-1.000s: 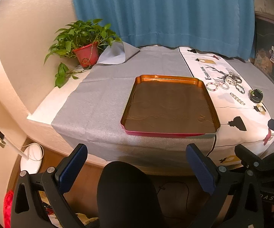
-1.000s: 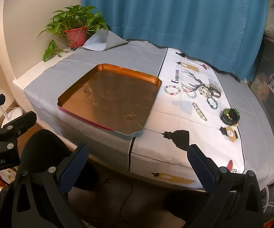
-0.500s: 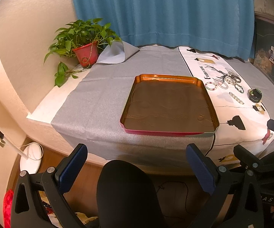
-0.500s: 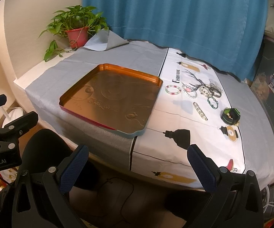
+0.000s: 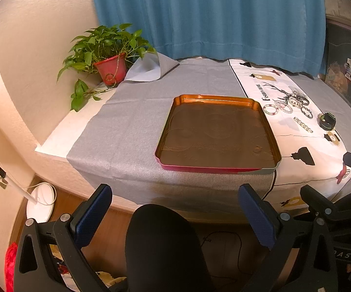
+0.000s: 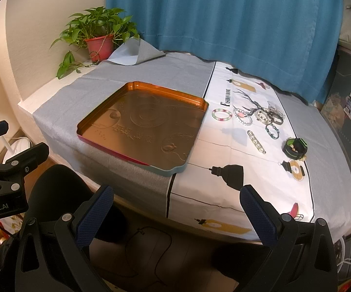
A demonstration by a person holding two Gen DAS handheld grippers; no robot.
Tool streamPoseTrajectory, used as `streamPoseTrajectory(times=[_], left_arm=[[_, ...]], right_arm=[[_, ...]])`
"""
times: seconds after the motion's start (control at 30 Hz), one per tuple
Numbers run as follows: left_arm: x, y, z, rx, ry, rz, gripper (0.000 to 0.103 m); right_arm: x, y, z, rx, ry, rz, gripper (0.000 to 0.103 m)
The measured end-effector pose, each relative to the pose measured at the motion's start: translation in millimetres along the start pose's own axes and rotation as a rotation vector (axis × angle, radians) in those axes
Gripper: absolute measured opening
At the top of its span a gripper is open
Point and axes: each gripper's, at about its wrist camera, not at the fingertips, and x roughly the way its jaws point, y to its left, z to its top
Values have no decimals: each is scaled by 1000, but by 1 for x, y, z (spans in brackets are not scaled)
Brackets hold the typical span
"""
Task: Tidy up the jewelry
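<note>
From the left wrist camera, the left gripper (image 5: 175,215) is spread wide with nothing between its two blue fingers (image 5: 93,213). It hangs in the air in front of the tabletop (image 5: 53,143), over a dark knee (image 5: 162,245). On the tabletop lies a gray cloth (image 5: 131,121), and on it sits a big orange tray (image 5: 218,168) with nothing in it. To the right of the tray is a white printed cloth (image 5: 294,146). The jewelry lies there: a colorful bead bracelet (image 5: 271,109) just beside the tray's far corner, a pile of bracelets (image 5: 294,99) a bit farther right, a pearl chain (image 5: 303,124) nearer the front, and a green and black band (image 5: 327,121) at the right. A plant in a red pot (image 5: 111,69) stands at the far left, by a blue curtain (image 5: 212,17). The right gripper (image 5: 341,185) peeks in at the right edge.

From the right wrist camera, the right gripper (image 6: 176,215) is spread wide too and holds nothing. It hangs in front of the tabletop edge, near the white printed cloth (image 6: 260,177). The tray (image 6: 97,135) is to the left on the gray cloth (image 6: 78,90). The colorful bead bracelet (image 6: 222,115) lies just beside the tray. Next come the pile of bracelets (image 6: 260,116), a small blue bead bracelet (image 6: 272,130), the pearl chain (image 6: 256,142) and the green and black band (image 6: 295,147). All the jewelry lies outside the tray. The left gripper (image 6: 4,143) shows at the left edge, and its jaws are apart.
</note>
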Motion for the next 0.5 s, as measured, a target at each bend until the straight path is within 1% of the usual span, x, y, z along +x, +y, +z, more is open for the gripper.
streamPoseTrajectory(times=[0.5], left_arm=[[-1, 0, -1, -1, -1, -1, 103]], right_arm=[[-1, 0, -1, -1, -1, 1, 103]])
